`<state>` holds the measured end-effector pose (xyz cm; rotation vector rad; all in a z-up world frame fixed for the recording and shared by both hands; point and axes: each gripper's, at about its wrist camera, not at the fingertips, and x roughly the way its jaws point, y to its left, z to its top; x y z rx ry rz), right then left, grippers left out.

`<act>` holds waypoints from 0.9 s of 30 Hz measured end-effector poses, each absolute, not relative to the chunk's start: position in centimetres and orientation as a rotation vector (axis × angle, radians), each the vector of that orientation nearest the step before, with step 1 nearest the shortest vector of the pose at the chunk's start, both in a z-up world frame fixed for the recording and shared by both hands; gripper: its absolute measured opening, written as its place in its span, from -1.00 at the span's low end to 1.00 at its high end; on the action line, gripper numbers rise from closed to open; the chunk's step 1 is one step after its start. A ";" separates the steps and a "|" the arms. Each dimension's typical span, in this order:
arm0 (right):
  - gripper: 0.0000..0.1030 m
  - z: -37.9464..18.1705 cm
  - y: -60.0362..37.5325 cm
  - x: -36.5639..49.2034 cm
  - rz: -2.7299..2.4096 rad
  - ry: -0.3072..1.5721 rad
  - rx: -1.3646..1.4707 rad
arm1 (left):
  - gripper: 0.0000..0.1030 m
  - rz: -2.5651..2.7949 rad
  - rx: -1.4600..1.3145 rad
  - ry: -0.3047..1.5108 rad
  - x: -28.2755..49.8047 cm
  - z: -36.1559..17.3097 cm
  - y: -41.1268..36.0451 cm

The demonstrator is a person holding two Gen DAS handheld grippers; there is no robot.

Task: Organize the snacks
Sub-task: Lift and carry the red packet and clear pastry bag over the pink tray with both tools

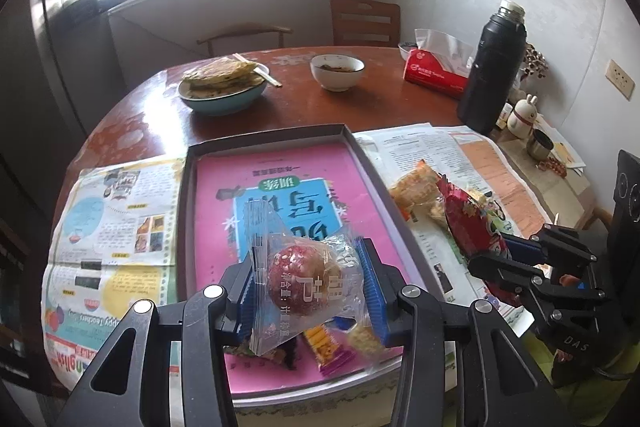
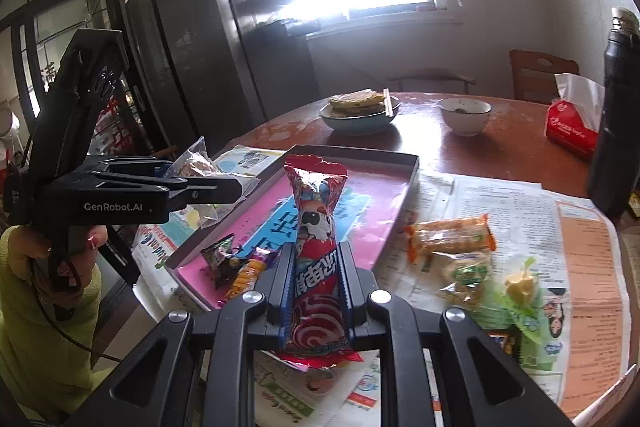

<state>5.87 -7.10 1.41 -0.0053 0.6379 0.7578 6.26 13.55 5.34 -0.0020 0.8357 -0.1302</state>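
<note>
Crinkly clear plastic wraps the round red pastry our left gripper pinches over the pink-lined tray, while our right gripper clamps a light, slippery red snack packet mid-body, both seemingly crushable.

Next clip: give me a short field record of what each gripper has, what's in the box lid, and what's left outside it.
left gripper: shut on clear-wrapped round pastry, held above the tray
right gripper: shut on red panda-print snack pack
tray: shallow box lid with pink liner; small packets at its near end
still outside: orange-wrapped snack, two pale packets, yellow candy on the newspaper
</note>
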 end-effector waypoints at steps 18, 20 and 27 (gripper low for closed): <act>-0.61 0.8 -2.8 5.2 0.824 0.673 -0.059 | -0.10 -0.078 -0.056 0.853 5.1 4.1 17.3; -0.61 0.5 -2.3 5.2 0.831 0.681 -0.062 | -0.10 -0.073 -0.066 0.857 5.0 3.8 17.9; -0.61 0.0 -1.2 5.3 0.849 0.698 -0.066 | -0.10 -0.052 -0.076 0.882 4.7 2.6 19.2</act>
